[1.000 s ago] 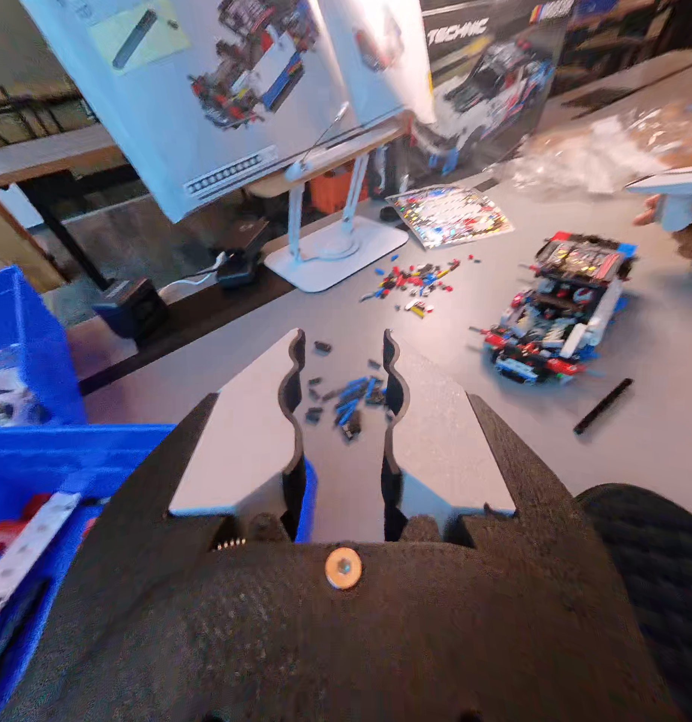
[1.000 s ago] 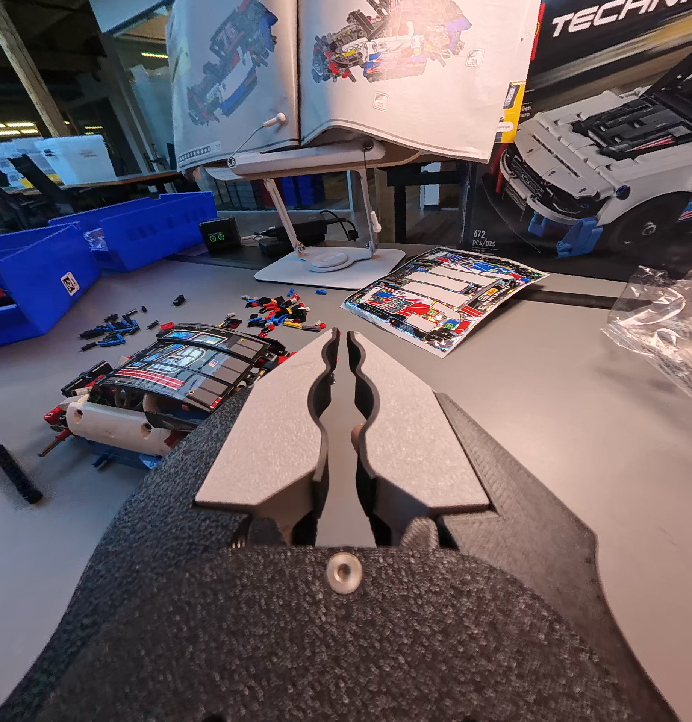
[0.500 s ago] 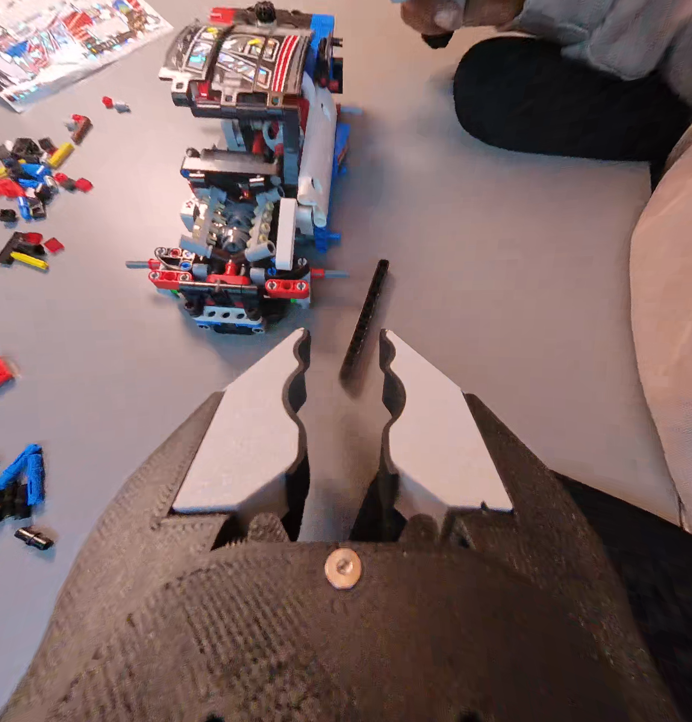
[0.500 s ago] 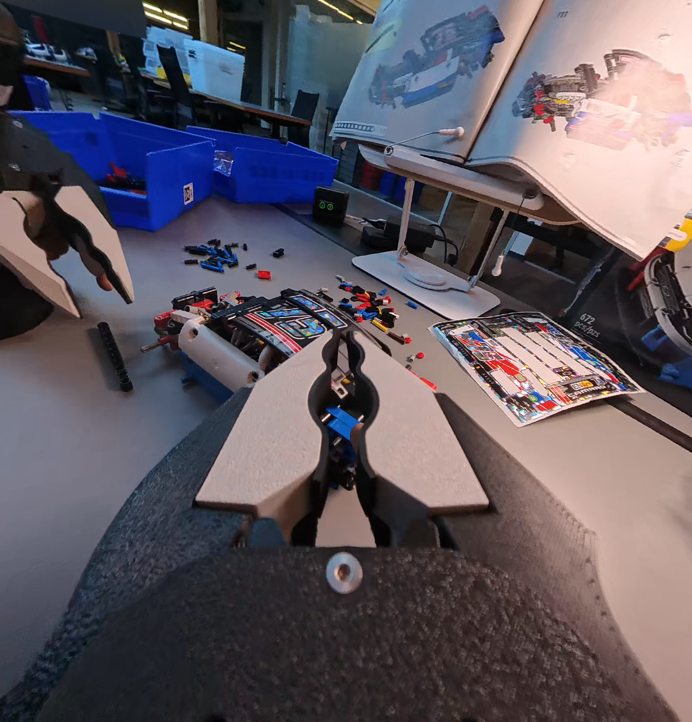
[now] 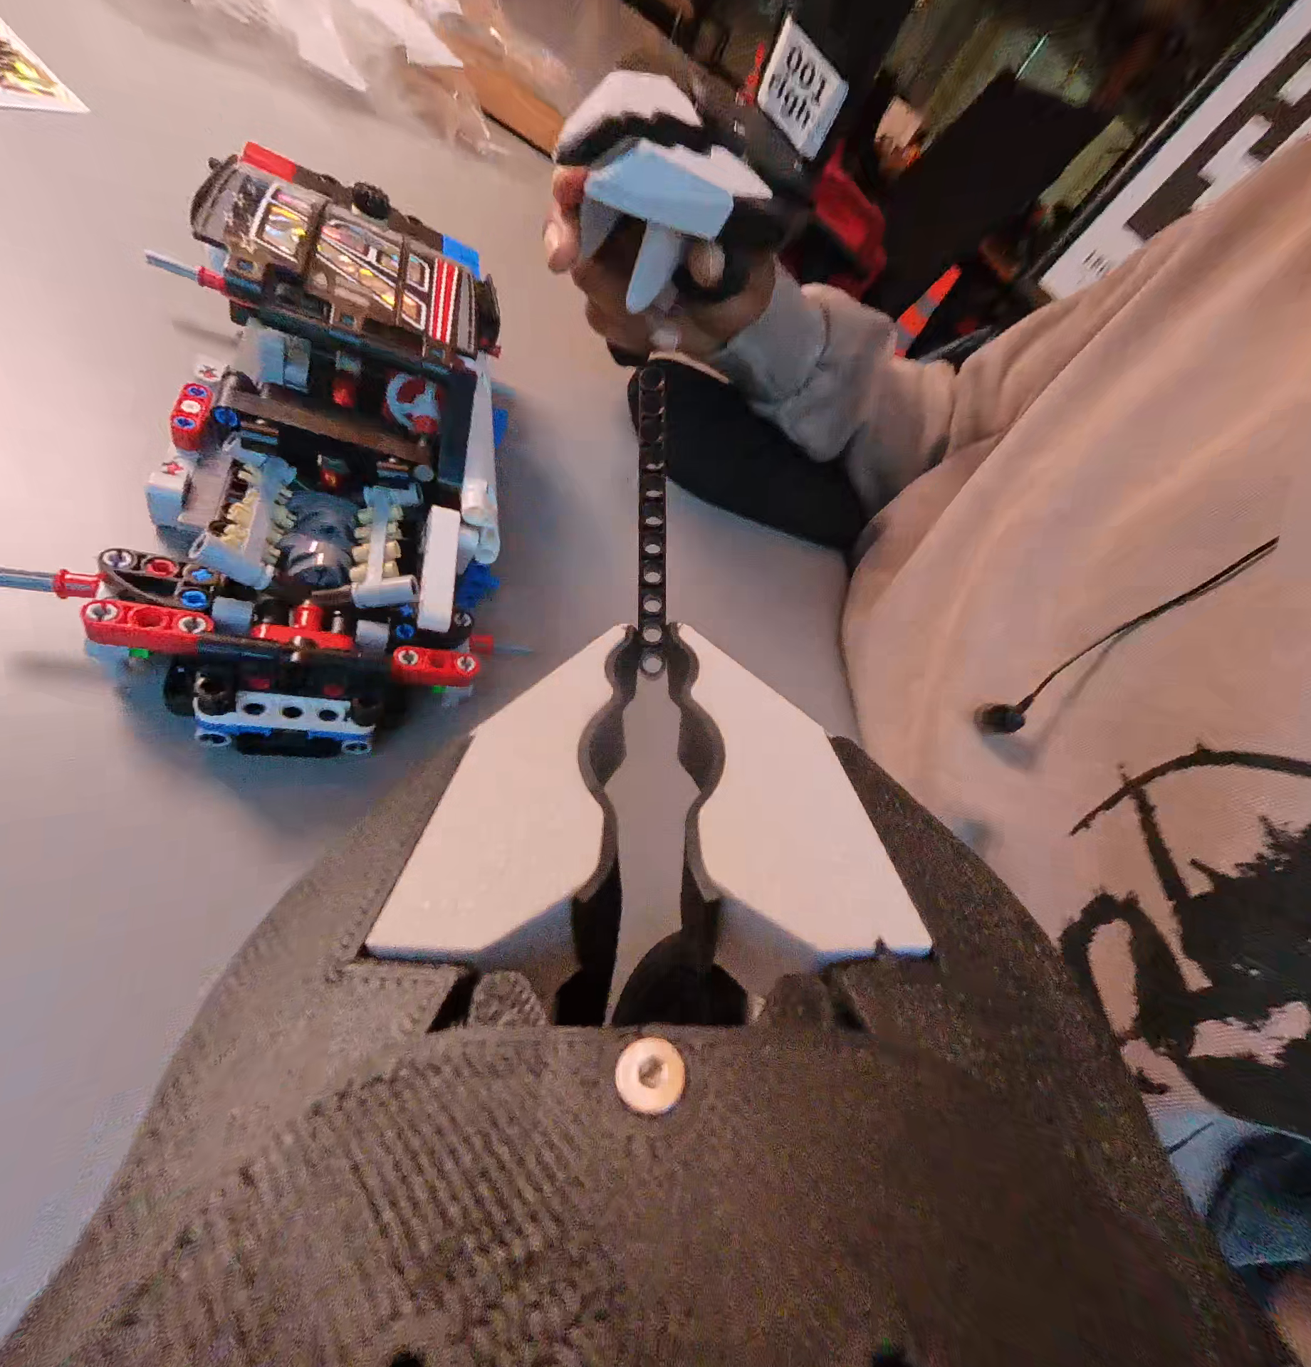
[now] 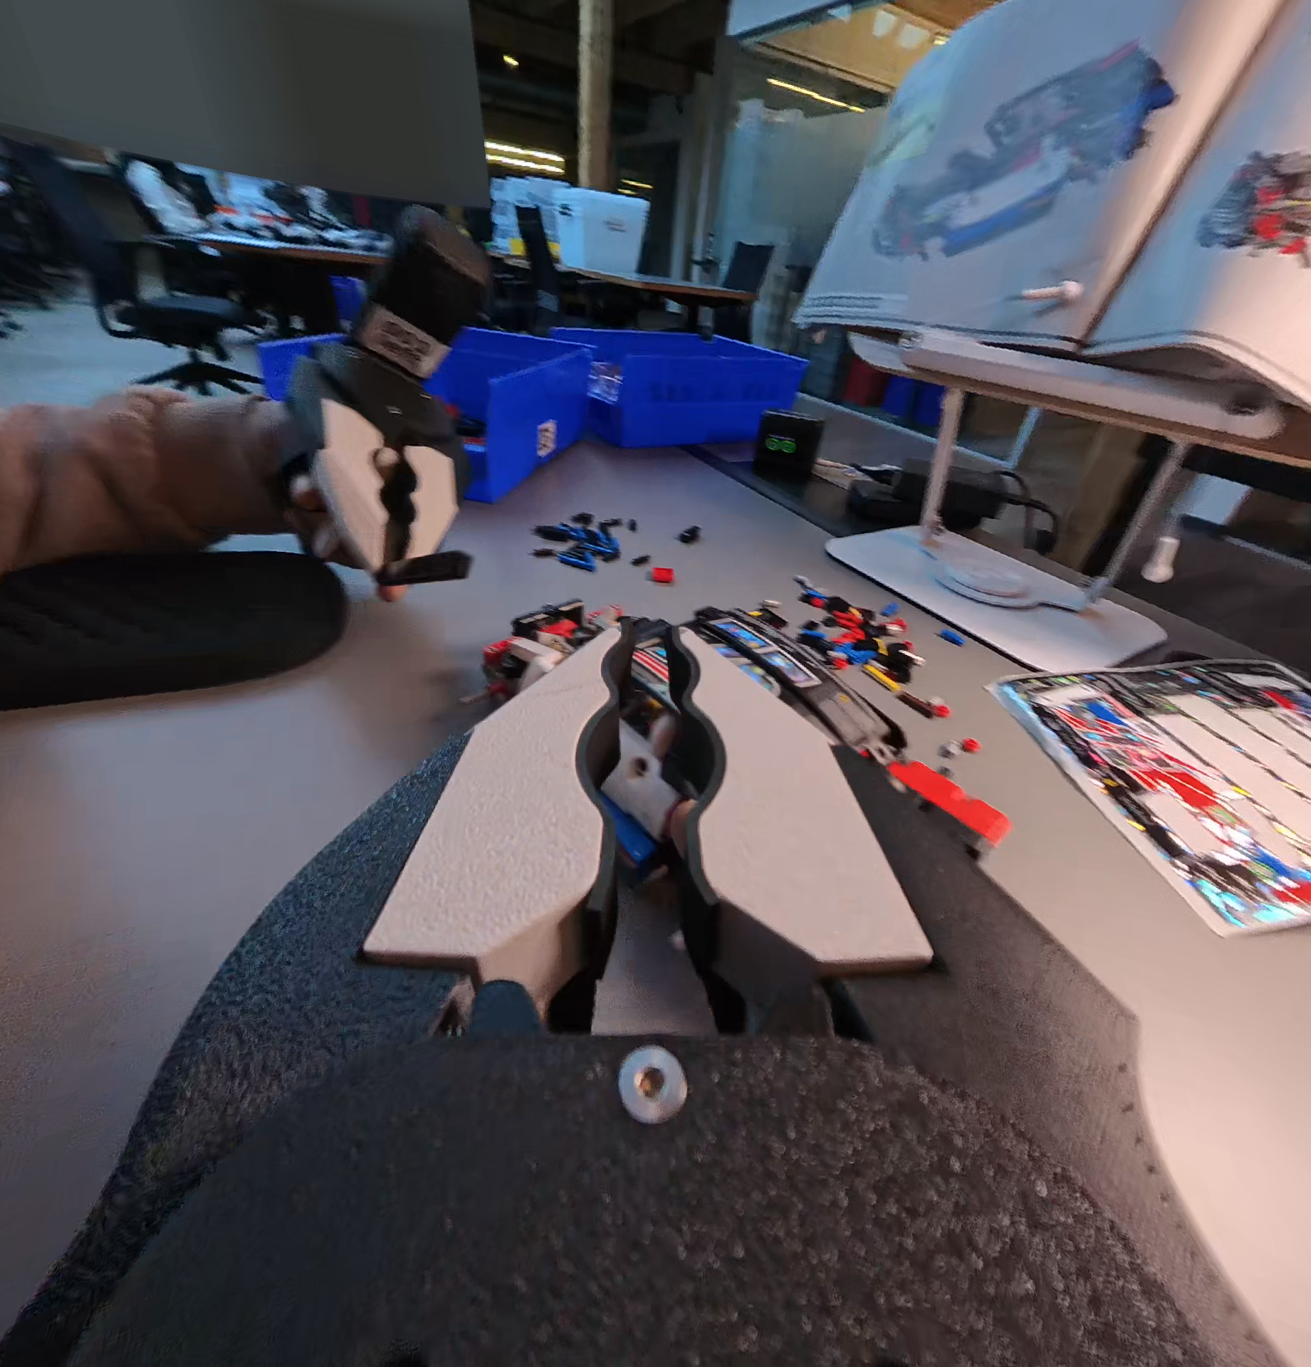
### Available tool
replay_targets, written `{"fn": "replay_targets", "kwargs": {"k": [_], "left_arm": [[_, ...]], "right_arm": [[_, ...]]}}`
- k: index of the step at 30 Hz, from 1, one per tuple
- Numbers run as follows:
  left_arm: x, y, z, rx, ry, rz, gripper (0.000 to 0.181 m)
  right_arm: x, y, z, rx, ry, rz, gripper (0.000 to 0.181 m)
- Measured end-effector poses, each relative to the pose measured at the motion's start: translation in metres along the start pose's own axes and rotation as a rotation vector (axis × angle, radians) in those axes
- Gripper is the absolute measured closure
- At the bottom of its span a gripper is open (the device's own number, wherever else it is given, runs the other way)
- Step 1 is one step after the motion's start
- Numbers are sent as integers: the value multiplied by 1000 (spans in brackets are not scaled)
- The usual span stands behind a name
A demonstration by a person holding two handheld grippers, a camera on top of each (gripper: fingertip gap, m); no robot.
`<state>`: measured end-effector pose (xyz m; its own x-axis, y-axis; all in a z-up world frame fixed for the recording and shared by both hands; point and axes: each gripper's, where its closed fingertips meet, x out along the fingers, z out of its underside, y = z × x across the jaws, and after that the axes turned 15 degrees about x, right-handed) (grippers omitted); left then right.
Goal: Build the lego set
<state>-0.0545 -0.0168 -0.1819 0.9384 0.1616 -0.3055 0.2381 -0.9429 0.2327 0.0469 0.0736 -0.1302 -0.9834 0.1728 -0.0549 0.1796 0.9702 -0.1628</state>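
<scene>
The left gripper (image 5: 651, 651) is pinching one end of the long black beam (image 5: 651, 510) in its jaws above the surface (image 5: 82, 851), the right gripper (image 6: 646, 643), jaws nearly closed and empty, is hovering over the car (image 5: 319, 473), and next the beam probably needs lining up beside the car's side.

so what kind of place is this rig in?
Looks like a shared workshop or lab office: rows of desks with office chairs behind, blue parts bins on the grey table, and an instruction booklet on a stand.
</scene>
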Motion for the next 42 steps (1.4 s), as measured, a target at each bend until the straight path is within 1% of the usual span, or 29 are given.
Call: {"fn": "replay_targets", "kwargs": {"k": [2,5,7,10,13,17,21,24,28,29,32,34,38,41,42], "left_arm": [[-7,2,-16,-137,124,78,175],[-12,10,-32,-266,240,210,175],[-13,13,-39,-338,288,282,175],[-10,18,-46,-422,327,370,176],[-5,20,-48,-456,321,413,176],[3,25,-45,-462,281,440,176],[8,27,-43,-471,265,449,176],[10,29,-41,-474,260,460,175],[11,32,-40,-482,253,478,175],[11,33,-39,-480,248,483,175],[12,38,-37,-480,237,506,175],[13,41,-37,-483,233,523,175],[14,45,-36,-481,227,548,175],[13,48,-36,-477,222,565,175],[13,50,-36,-475,221,573,176]], "right_arm": [[8,-27,1,7,-18,-122,168],[21,-48,5,-12,-51,-191,159],[27,-55,7,-27,-63,-213,150],[31,-65,3,-31,-61,-261,145],[32,-71,-4,-32,-52,-300,145],[33,-72,-8,-43,-62,-325,151],[32,-80,-7,0,-73,-393,162],[32,-83,-3,24,-87,-417,171],[32,-87,-2,80,-88,-460,165],[31,-89,-2,90,-89,-479,165],[29,-94,-2,125,-89,-516,174],[28,-97,-3,165,-87,-544,175],[29,-101,-5,252,-76,-588,166],[29,-104,-5,280,-73,-612,165],[30,-103,-4,285,-77,-610,162]]}}
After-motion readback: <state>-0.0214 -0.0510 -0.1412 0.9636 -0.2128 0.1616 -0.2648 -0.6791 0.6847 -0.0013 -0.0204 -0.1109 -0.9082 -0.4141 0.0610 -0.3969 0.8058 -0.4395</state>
